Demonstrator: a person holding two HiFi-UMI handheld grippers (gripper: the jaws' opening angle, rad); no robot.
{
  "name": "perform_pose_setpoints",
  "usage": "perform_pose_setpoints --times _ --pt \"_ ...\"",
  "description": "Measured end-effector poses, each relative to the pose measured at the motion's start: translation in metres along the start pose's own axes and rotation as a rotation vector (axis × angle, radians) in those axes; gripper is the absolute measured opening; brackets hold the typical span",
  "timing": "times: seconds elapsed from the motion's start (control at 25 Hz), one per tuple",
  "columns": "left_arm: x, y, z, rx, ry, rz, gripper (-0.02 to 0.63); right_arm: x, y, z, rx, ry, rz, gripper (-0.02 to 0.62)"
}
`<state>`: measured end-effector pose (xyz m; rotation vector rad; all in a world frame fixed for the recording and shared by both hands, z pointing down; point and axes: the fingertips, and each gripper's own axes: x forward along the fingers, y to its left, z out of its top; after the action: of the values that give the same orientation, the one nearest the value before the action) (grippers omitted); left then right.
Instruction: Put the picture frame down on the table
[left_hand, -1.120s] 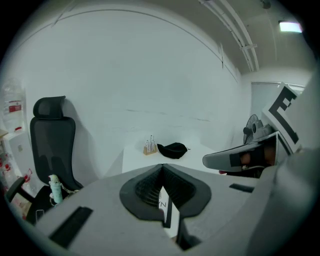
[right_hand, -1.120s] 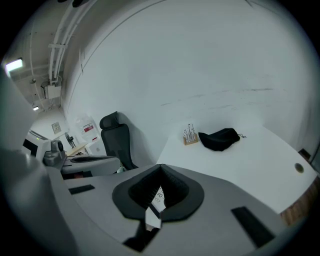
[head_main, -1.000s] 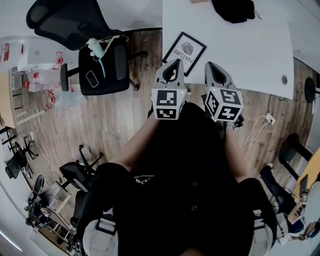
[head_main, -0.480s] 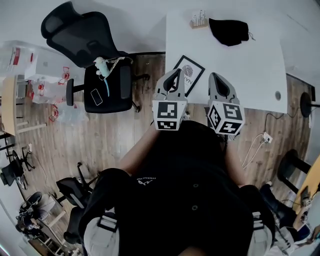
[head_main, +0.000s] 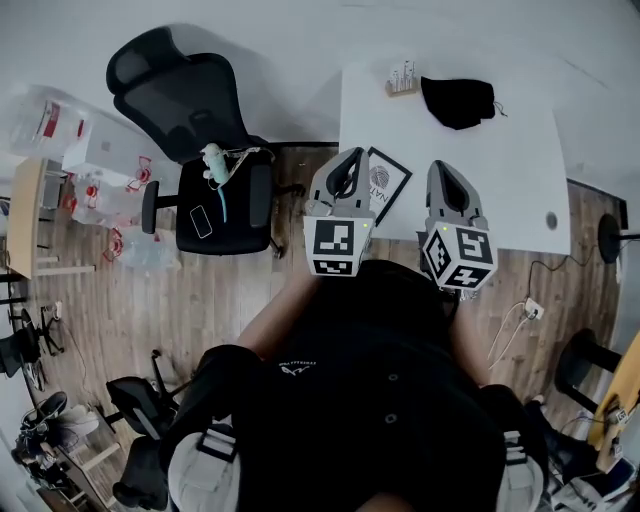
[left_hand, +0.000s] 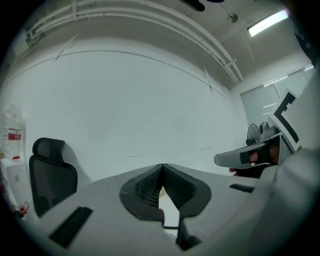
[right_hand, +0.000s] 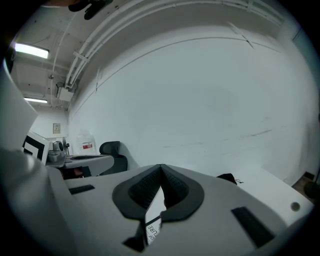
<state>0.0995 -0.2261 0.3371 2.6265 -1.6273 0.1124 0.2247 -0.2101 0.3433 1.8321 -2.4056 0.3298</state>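
The left gripper (head_main: 348, 158) hides part of the picture frame (head_main: 387, 183).

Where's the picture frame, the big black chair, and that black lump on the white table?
picture frame (head_main: 388, 183): head view, on its white print, beside the left tongs.
black chair (head_main: 175, 90): head view, on its backrest.
black lump (head_main: 457, 100): head view, on its middle.

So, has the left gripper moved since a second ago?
Yes. Against the picture frame, the left gripper has gone farther up the head view: the frame, earlier mostly beyond its tip, now sits beside it.
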Motion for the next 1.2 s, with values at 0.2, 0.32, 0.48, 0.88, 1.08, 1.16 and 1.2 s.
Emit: perform_pose_setpoints --times 0.2,0.32,0.48,0.88,1.08,1.16,1.2 --pt "-0.003 0.010 0.020 0.001 -0.046 0.019 0.006 -0.005 0.003 0.022 0.000 -0.051 0.006 -0.002" --pt "-0.008 0.016 0.028 0.009 -0.065 0.032 0.006 -0.009 0.006 0.038 -0.009 -0.086 0.009 -0.002" --pt "-0.012 0.026 0.044 0.015 -0.097 0.053 0.006 -0.012 0.009 0.056 -0.026 -0.126 0.010 -0.002" --pt "-0.020 0.041 0.099 0.036 -0.221 0.069 0.006 -0.017 0.017 0.090 -0.078 -0.200 0.019 -0.002" --pt "-0.020 0.039 0.123 0.105 -0.277 0.066 0.006 -0.018 0.015 0.111 -0.072 -0.250 0.019 -0.002" --pt "-0.018 0.037 0.130 0.115 -0.289 0.058 0.006 -0.019 0.013 0.121 -0.073 -0.271 0.018 -0.002" --pt "-0.017 0.036 0.133 0.118 -0.294 0.054 0.006 -0.019 0.012 0.125 -0.075 -0.280 0.018 -0.002"
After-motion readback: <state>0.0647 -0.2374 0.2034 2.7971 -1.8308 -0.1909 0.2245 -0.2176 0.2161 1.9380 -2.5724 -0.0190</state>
